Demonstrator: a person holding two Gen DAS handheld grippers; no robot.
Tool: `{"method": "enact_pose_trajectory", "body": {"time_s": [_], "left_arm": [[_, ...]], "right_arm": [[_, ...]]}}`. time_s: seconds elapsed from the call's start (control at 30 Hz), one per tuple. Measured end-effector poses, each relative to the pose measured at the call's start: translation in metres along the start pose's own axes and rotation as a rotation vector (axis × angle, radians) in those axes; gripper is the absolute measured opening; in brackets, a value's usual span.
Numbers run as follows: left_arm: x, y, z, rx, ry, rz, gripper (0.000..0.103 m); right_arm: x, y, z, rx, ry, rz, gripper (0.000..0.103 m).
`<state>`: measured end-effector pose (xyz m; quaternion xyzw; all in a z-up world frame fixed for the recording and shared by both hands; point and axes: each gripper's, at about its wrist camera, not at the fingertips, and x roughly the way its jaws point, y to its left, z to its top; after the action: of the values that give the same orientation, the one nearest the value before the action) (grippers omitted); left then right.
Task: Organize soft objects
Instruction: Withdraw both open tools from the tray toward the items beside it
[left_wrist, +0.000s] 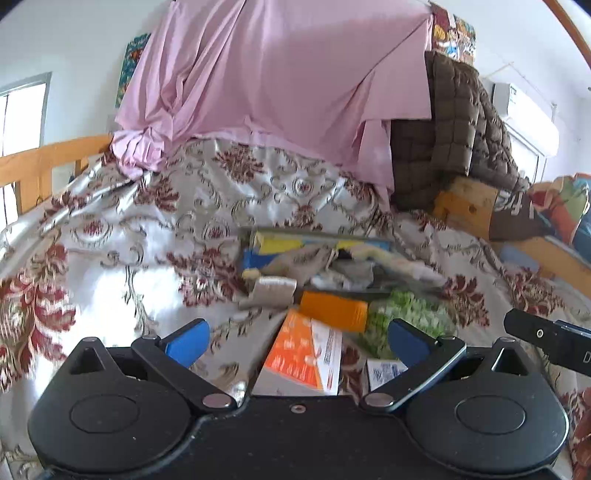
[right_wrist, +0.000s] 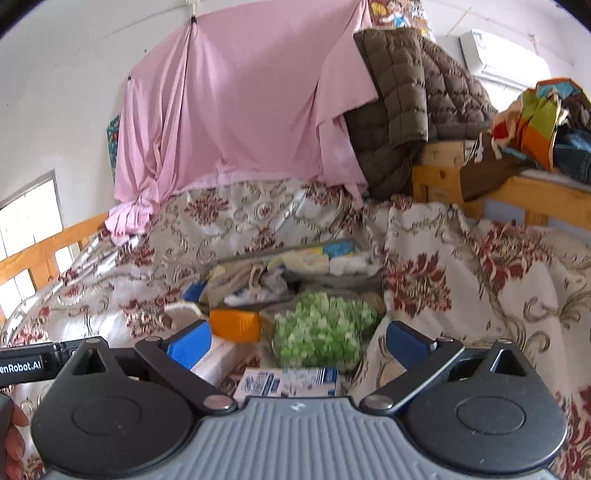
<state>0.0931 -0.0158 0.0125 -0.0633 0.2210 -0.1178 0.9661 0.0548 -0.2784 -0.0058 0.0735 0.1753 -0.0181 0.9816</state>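
Right under the left tool (left_wrist: 297, 341), blue pads spread wide and gripping nothing, lies an orange-and-white cardboard box (left_wrist: 303, 356) on the floral bedspread (left_wrist: 110, 236). The right tool (right_wrist: 297, 343) hangs equally wide apart and empty over a fluffy green-and-white soft bundle (right_wrist: 319, 330) and a small blue-printed white packet (right_wrist: 288, 380). Behind them, an orange foam block (left_wrist: 334, 310) sits before a shallow tray of jumbled cloths and sponges (right_wrist: 295, 266). Nothing looks sorted yet; by my read, the organizing has barely begun, with everything left to do.
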Motion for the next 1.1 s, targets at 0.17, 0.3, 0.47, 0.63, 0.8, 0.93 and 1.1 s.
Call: {"method": "enact_pose_trajectory", "body": {"time_s": [0.17, 0.3, 0.47, 0.63, 0.8, 0.93, 1.1], "left_arm": [[0.004, 0.002, -0.019, 0.016, 0.044, 0.013, 0.102], [0.007, 0.001, -0.029, 0.038, 0.063, 0.021, 0.102], [0.012, 0.003, -0.032, 0.04, 0.074, 0.04, 0.102], [0.014, 0.008, -0.033, 0.032, 0.081, 0.063, 0.102], [0.014, 0.012, -0.032, 0.03, 0.081, 0.085, 0.102], [0.015, 0.015, -0.031, 0.02, 0.081, 0.098, 0.102], [0.015, 0.016, -0.03, 0.013, 0.083, 0.107, 0.102]], "right_arm": [[0.014, 0.0, -0.011, 0.01, 0.081, 0.013, 0.103], [0.018, 0.001, -0.016, 0.018, 0.106, 0.02, 0.103], [0.023, 0.002, -0.019, 0.018, 0.132, 0.013, 0.103], [0.028, 0.006, -0.024, -0.003, 0.158, 0.018, 0.103], [0.032, 0.013, -0.028, -0.026, 0.178, 0.033, 0.103], [0.033, 0.016, -0.03, -0.042, 0.186, 0.043, 0.103], [0.036, 0.016, -0.031, -0.034, 0.191, 0.061, 0.103]]}}
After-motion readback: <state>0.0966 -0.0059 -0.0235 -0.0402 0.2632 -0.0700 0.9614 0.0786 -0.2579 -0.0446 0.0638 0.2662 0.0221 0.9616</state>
